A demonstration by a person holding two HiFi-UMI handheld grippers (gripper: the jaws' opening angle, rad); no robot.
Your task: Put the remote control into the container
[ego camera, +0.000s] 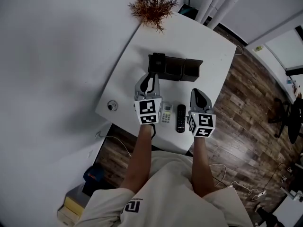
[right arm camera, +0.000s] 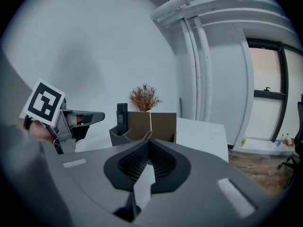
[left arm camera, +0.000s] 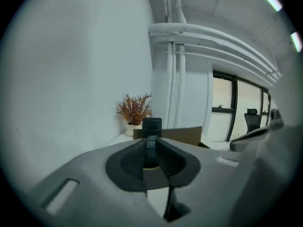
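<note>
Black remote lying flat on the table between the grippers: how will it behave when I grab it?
The black remote looks like a rigid, slim bar, so it probably won't flex. Lying flat on the table, it shouldn't roll, but may slide on the smooth top if nudged.

The white desk [ego camera: 210, 56] bears a dried plant [ego camera: 152, 6] at its top corner, a dark container [ego camera: 177, 69] mid-frame, a pale remote [ego camera: 166, 113] just beside a black remote [ego camera: 181, 117] below it, and a small round object [ego camera: 112, 106] at left.
</note>
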